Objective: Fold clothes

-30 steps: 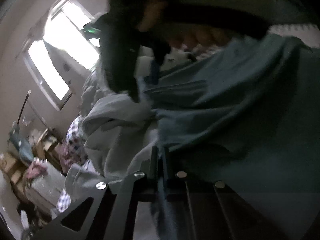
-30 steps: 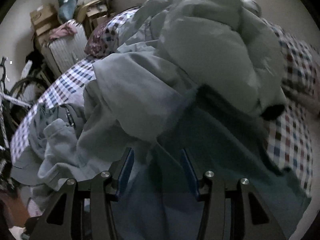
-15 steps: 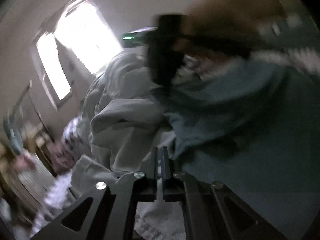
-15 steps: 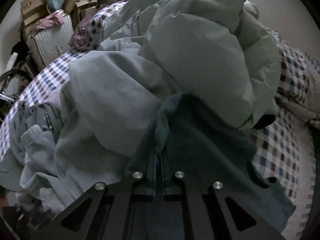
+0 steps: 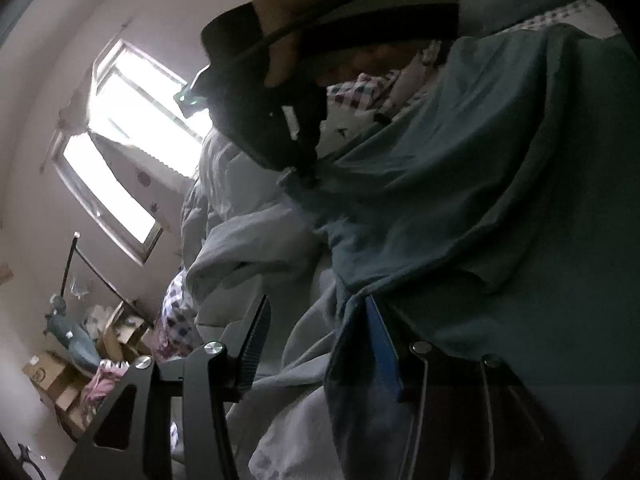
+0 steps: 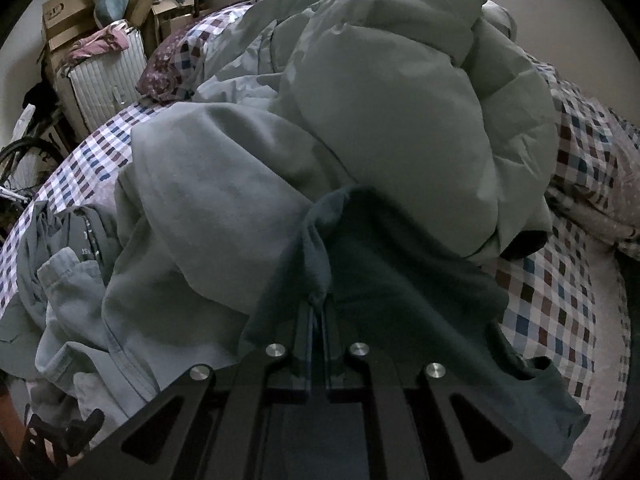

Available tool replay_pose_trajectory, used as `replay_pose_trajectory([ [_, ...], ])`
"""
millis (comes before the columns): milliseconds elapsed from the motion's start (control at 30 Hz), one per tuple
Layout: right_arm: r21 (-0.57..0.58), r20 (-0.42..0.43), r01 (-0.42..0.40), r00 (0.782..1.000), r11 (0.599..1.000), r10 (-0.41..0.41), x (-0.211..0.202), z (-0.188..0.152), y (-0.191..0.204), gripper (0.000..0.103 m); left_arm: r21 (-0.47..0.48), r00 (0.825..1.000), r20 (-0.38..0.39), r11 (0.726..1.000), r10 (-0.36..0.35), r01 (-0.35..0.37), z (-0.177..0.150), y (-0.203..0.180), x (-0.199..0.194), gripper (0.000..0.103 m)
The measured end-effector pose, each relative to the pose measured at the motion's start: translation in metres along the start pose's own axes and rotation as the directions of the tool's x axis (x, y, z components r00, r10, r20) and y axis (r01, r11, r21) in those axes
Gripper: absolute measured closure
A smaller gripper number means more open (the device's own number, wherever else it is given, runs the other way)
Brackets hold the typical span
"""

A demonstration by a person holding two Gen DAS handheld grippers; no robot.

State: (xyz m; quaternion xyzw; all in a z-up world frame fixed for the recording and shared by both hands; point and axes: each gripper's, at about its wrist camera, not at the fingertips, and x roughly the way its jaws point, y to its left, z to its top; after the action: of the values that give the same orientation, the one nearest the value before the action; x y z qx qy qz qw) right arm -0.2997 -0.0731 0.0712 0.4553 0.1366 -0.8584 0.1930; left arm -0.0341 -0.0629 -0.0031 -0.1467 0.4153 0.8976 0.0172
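A dark teal garment (image 6: 420,280) lies over a pile of clothes on the bed. In the right wrist view my right gripper (image 6: 318,312) is shut on a bunched edge of it. The left wrist view shows the same teal garment (image 5: 480,184) stretched across the right half, with the right gripper (image 5: 302,172) pinching its upper corner under a person's hand (image 5: 288,20). My left gripper (image 5: 318,304) stands open. The teal hem drapes over its blue-padded right finger (image 5: 382,348), and nothing is pinched between the fingers.
A pale grey garment (image 6: 208,200) and a puffy grey-green duvet (image 6: 400,112) are heaped behind the teal one on a checked bed sheet (image 6: 560,292). More crumpled clothes (image 6: 60,272) lie at the left. A white suitcase (image 6: 108,80) and cardboard boxes (image 6: 64,12) stand beyond the bed, near a window (image 5: 132,140).
My left gripper was shut on cloth and has now opened and let it go. The right gripper closed on the teal garment a second ago and still holds it.
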Motion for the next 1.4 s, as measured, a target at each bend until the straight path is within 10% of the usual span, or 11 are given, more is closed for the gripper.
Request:
replay_pose_trajectory([
  [200, -0.002, -0.002, -0.004, 1.000, 1.000, 0.004, 0.000, -0.002, -0.004, 0.101, 0.025, 0.995, 0.004, 0.994, -0.103, 0.103, -0.003, 0.009, -0.014, 0.050],
  [467, 0.005, 0.005, -0.006, 1.000, 1.000, 0.006, 0.003, -0.002, -0.008, 0.101, 0.070, 0.998, -0.006, 0.996, -0.063, 0.064, 0.008, -0.009, 0.002, 0.052],
  [533, 0.002, 0.003, -0.004, 1.000, 1.000, 0.004, 0.004, -0.003, -0.007, 0.101, 0.047, 0.996, -0.023, 0.996, -0.081, 0.082, 0.008, -0.008, 0.006, 0.082],
  [667, -0.015, 0.015, 0.000, 1.000, 1.000, 0.001, 0.000, 0.002, -0.003, 0.101, 0.000, 0.996, -0.015, 0.997, -0.083, 0.083, 0.006, -0.005, 0.005, 0.095],
  [900, -0.047, 0.044, 0.006, 0.999, 0.999, -0.003, -0.008, 0.013, 0.007, 0.102, -0.231, 0.998, 0.008, 0.971, -0.060, 0.060, -0.004, 0.037, -0.003, 0.097],
  [1400, -0.121, 0.087, 0.023, 0.996, 0.992, -0.012, -0.008, 0.044, 0.040, 0.102, -0.230, 0.999, -0.038, 0.973, -0.019, 0.010, -0.022, 0.040, -0.008, 0.098],
])
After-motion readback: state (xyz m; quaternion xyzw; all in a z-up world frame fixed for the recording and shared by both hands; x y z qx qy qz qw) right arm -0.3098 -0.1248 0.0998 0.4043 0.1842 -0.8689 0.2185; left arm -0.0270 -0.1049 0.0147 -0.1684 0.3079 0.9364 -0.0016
